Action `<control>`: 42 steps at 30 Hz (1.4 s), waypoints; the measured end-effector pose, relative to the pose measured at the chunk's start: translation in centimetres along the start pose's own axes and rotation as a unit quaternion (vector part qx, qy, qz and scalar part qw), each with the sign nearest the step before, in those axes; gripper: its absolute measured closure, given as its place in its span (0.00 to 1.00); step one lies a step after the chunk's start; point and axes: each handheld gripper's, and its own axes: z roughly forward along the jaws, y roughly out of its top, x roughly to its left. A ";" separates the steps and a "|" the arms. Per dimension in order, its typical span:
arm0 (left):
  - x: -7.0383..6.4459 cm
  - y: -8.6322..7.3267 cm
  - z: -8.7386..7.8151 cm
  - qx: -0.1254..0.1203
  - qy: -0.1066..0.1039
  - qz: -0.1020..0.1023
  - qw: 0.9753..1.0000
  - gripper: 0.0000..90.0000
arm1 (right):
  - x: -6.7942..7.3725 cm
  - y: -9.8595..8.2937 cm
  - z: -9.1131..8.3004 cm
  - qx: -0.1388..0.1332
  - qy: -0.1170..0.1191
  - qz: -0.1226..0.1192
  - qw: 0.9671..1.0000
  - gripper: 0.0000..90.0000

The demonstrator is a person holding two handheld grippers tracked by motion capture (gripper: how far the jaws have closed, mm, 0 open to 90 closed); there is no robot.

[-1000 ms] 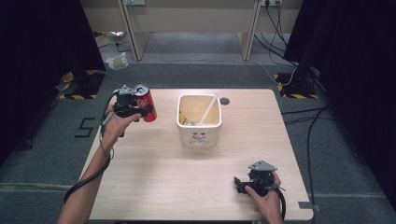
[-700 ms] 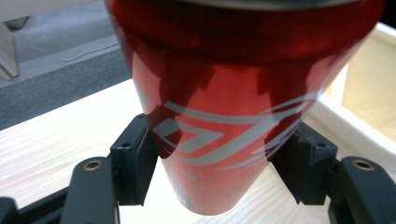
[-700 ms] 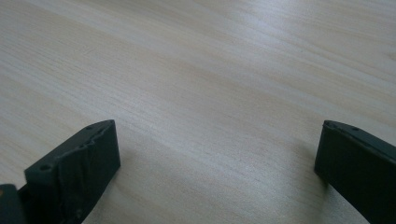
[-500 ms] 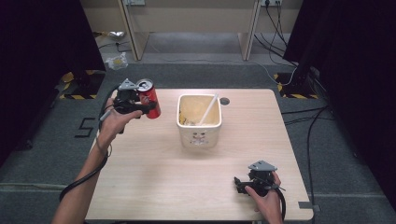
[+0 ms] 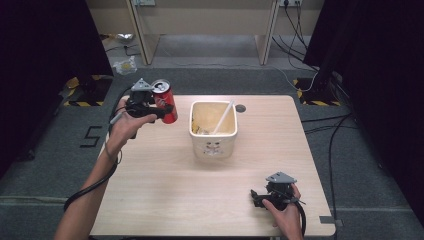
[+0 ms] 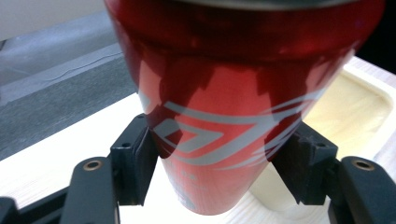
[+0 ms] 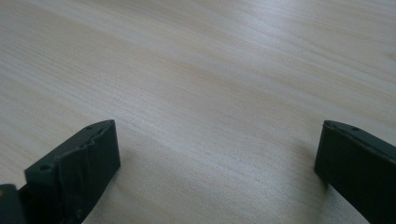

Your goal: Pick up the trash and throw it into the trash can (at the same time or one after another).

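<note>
Up at the far left corner of the wooden table [image 5: 165,200], the left gripper [image 5: 159,111] is clenched on a red can [image 5: 166,101], its black jaws pressing either side of the can's lower body in the left gripper view [image 6: 219,116]; the can is held off the tabletop, tilted a little, its silver top toward the table's far edge, just beside the cream tub [image 5: 213,141] but apart from it; the tub stands near the middle of the far half, a white straw-like stick [image 5: 223,116] leaning inside it against the rim; around it the near half of the board lies bare, with wide room between tub and near edge; the right gripper [image 5: 257,197] sits low near the front right corner, close to the near edge, its jaws spread apart over bare wood in the right gripper view [image 7: 215,158] and grasping nothing; a small dark round spot [image 5: 240,108] marks the board behind the tub; the can's top rim is cut off in the left gripper view, and its silver swirl pattern carries some small print too blurred to read; the tub's front bears a small printed face or emblem, possibly a cartoon, not legible from above; on the grey floor [image 5: 60,165] left of the table a painted "5" [image 5: 92,136] reads clearly.
</note>
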 end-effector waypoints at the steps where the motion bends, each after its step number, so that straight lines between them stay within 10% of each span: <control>1: -0.1 0.1 0.0 0.000 -0.001 0.000 1.000 0.39 | 0.0 0.0 0.0 0.000 0.000 0.000 1.000 0.00; 22: -4.9 3.1 2.4 -0.007 -0.049 0.029 0.998 0.38 | 0.0 0.0 0.0 0.001 0.000 0.000 1.000 0.00; 42: -7.1 2.2 6.6 0.018 -0.069 0.031 0.997 0.38 | 0.0 0.0 0.0 0.001 0.000 0.001 1.000 0.00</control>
